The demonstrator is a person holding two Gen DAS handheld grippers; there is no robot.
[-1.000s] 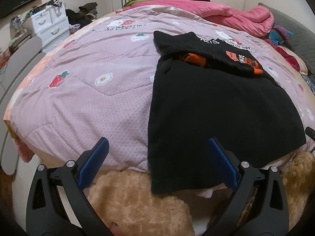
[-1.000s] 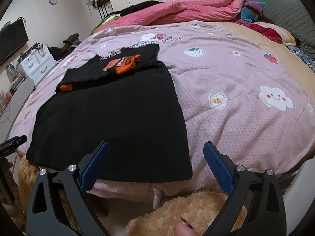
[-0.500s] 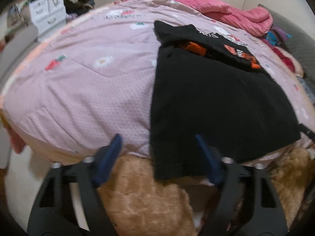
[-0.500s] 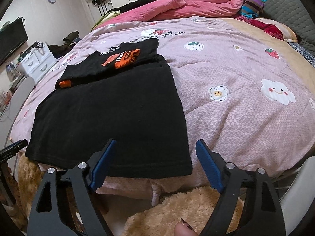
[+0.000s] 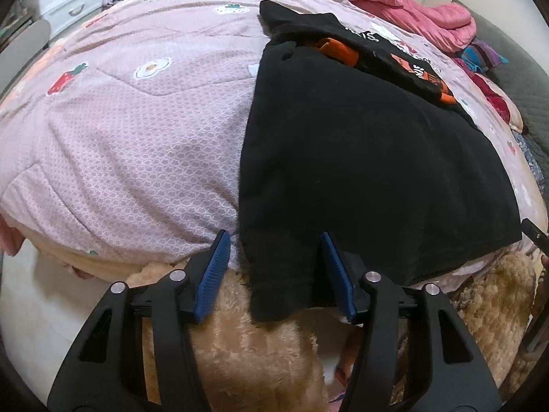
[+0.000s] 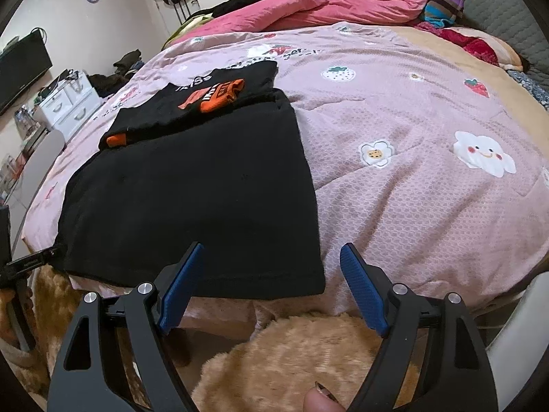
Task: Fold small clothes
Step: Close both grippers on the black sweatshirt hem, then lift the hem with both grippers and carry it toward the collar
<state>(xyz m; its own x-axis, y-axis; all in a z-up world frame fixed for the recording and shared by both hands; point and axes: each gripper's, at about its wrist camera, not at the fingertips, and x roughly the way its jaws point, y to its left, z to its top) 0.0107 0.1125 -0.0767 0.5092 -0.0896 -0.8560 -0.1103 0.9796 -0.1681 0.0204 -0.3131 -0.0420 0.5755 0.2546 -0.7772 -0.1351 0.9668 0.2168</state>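
A black garment (image 5: 360, 171) (image 6: 192, 199) lies flat on the pink quilt, its far end folded over with an orange print (image 6: 219, 96). Its near hem hangs over the bed's edge. My left gripper (image 5: 274, 267) straddles the hem's left corner; its jaws are closing with the cloth between the blue pads (image 5: 214, 274), and the pads do not press on it. My right gripper (image 6: 272, 288) straddles the right corner of the hem; it is closing too, and its pads (image 6: 363, 292) stand clear of the cloth.
The quilt (image 6: 411, 178) covers a wide bed. A crumpled pink comforter (image 6: 326, 3) lies at the far side. A white drawer unit (image 6: 65, 106) stands left of the bed. Tan fluffy fabric (image 5: 247, 353) sits below the bed's edge. A thumb (image 6: 319, 398) shows at the bottom.
Both grippers' jaws have narrowed, the left more. The left gripper has dropped and tilted down onto the hem's left corner. The right gripper has barely moved.
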